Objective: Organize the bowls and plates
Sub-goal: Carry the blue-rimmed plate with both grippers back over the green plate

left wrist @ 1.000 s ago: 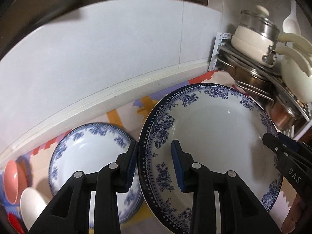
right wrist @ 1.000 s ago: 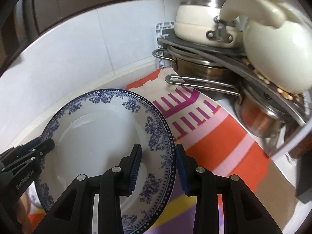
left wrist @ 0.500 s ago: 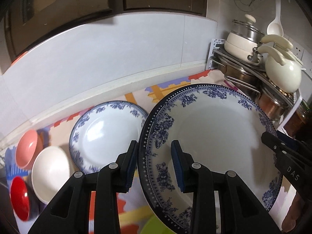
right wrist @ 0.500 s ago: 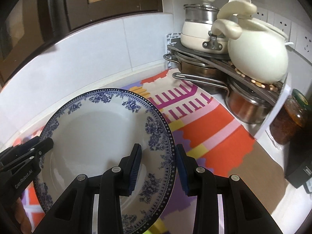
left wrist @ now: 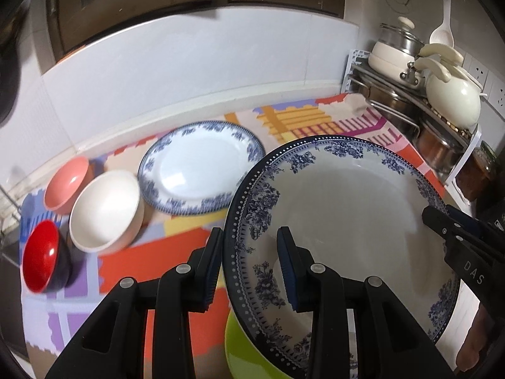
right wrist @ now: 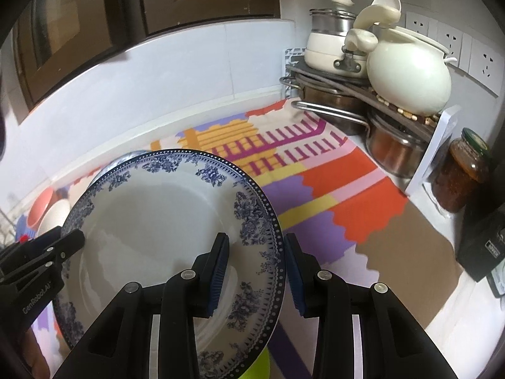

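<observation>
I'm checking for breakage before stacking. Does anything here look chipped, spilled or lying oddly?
No chips or spills show. The only oddity: the red bowl lies tipped on its side, mouth facing out, while the white bowl and pink bowl sit nearer upright. The held plate looks intact, like the plate on the mat.

Blue-floral plate [left wrist: 341, 208] tilted, lifted above mat, second plate [left wrist: 202, 165] flat beside bowls [left wrist: 105, 210]

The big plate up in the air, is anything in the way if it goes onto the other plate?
Nothing visible. The big plate hangs beside the other plate, whose top is bare; the bowls sit off to its left.
</observation>
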Demonstrator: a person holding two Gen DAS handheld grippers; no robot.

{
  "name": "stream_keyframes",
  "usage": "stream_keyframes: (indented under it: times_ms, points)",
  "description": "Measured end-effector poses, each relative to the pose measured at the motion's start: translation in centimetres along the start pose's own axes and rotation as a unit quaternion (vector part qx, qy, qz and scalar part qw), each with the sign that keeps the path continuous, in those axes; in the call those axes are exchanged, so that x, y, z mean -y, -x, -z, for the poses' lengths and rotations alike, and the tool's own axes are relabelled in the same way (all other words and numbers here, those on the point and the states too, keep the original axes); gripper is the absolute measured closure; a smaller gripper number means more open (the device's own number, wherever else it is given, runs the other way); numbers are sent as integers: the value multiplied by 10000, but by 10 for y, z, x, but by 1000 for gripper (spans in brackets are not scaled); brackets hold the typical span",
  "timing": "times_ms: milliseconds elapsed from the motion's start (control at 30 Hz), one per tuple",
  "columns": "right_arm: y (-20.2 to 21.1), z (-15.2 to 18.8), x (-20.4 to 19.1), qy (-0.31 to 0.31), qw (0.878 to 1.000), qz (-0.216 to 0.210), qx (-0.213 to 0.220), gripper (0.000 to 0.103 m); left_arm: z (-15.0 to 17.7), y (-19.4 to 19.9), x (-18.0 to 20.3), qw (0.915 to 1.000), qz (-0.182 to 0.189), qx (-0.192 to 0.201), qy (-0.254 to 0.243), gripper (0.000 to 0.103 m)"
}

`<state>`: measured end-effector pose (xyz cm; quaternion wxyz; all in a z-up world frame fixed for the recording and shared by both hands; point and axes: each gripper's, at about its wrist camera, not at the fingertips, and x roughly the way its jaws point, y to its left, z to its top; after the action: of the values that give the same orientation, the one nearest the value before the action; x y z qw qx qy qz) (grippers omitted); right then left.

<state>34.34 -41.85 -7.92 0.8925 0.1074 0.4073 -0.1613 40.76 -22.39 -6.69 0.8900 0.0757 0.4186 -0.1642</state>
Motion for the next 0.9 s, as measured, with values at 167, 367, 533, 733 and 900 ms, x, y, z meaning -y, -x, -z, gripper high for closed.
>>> stream_keyframes:
  times_ms: [167,367,533,733,900]
  points:
    - [6,15,-7,121,9999,-69,-58,66,19,6,-5,9999,-85,-112,63,68]
    - [8,33,-11,283,9993,-139,-189,66,39,9,-6,9995,-184,-249,83,68]
    - [5,45,-11,329,9987,-198,-345,66,52,6,-6,9989,-236,-388,85,68]
    - [2,61,-12,410,9976,-233,-514,66,66,2,-6,9980,-280,-558,130,68]
    - [-5,69,-10,453,9964,-251,-666,66,74,-5,-5,9971,-298,-684,148,68]
